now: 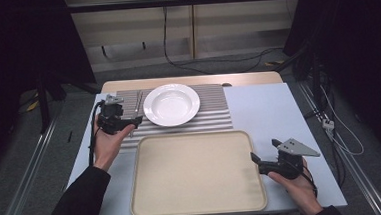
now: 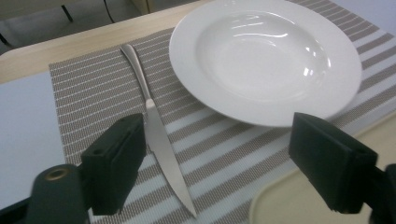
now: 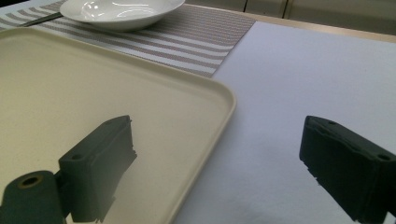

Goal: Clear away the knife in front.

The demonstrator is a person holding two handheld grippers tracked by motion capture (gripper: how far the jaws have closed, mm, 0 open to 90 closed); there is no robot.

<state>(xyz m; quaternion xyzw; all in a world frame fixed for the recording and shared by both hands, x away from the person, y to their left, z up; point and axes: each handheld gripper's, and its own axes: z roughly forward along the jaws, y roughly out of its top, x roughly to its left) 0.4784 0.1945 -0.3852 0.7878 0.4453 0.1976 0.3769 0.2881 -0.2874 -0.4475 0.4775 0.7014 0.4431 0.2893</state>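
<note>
high view: one white plate (image 1: 171, 104), bare inside, one knife (image 1: 137, 106) at its 9 o'clock on one striped mat (image 1: 214, 111); one beige tray (image 1: 196, 173), nothing in it, at 6 o'clock. left gripper view: my left hand-held gripper (image 2: 229, 163) gapes over the knife (image 2: 161, 140). right gripper view: my right hand-held gripper (image 3: 217, 163) gapes, holding nothing, across the tray's rim (image 3: 210, 154).

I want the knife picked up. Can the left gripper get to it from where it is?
Probably yes. The left gripper is open just above the placemat, and the knife lies flat right by its jaw. Nothing covers it; the plate sits beside it, apart.
</note>
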